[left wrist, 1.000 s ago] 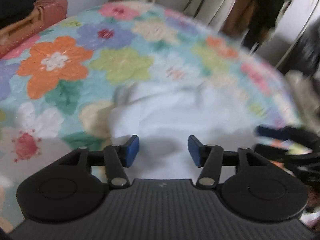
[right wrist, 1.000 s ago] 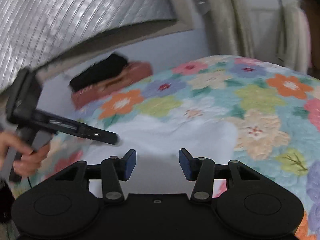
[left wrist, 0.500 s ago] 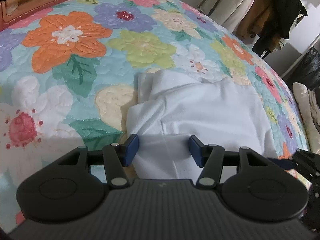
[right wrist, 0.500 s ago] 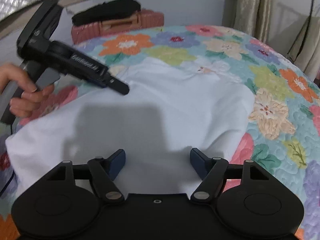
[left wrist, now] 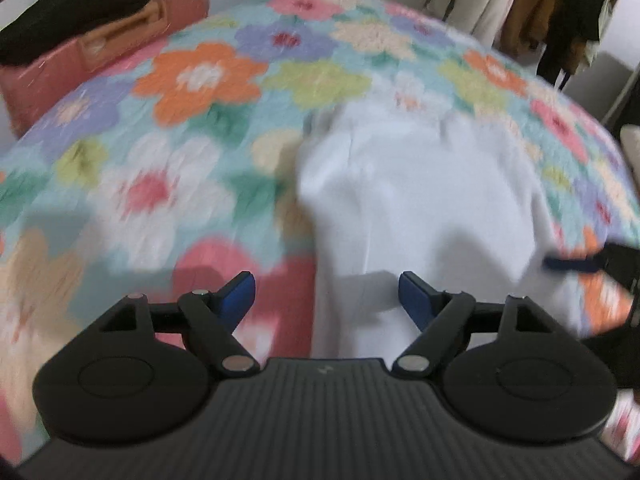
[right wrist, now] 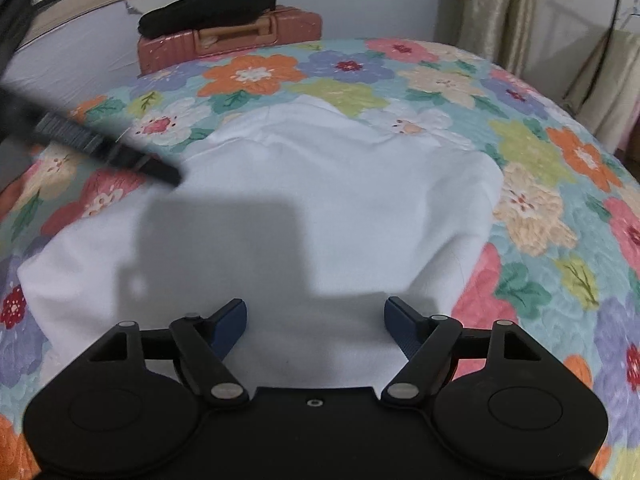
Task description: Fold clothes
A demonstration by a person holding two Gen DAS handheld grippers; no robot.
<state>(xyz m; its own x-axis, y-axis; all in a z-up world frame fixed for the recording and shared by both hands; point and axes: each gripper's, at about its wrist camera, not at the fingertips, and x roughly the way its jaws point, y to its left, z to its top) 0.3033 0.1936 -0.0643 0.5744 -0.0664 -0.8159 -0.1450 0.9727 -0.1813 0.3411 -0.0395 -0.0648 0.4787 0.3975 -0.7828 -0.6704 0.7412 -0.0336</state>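
A white garment point(right wrist: 320, 208) lies spread flat on the flowered quilt point(right wrist: 540, 160). My right gripper point(right wrist: 314, 306) hovers over the garment's near edge, jaws opening, with nothing pinched between its blue pads. My left gripper point(left wrist: 324, 284) hangs above the garment's point(left wrist: 420, 200) left edge, so cloth lies under the right pad and quilt under the left. Its jaws are opening too and hold nothing. The left wrist view is blurred by motion. The left gripper point(right wrist: 120, 152) also shows as a dark bar at the left of the right wrist view. The right gripper's blue finger point(left wrist: 568, 263) peeks in at the right edge.
A pink suitcase point(right wrist: 240, 40) with a black folded cloth point(right wrist: 208, 8) on top stands beyond the bed's far edge against the wall. Beige curtains point(right wrist: 500, 8) and dark hanging clothes point(left wrist: 572, 12) are behind the bed at the right.
Both grippers' jaws have spread wider. The left gripper has swung left to the garment's left edge, and the hand on it has left the right wrist view.
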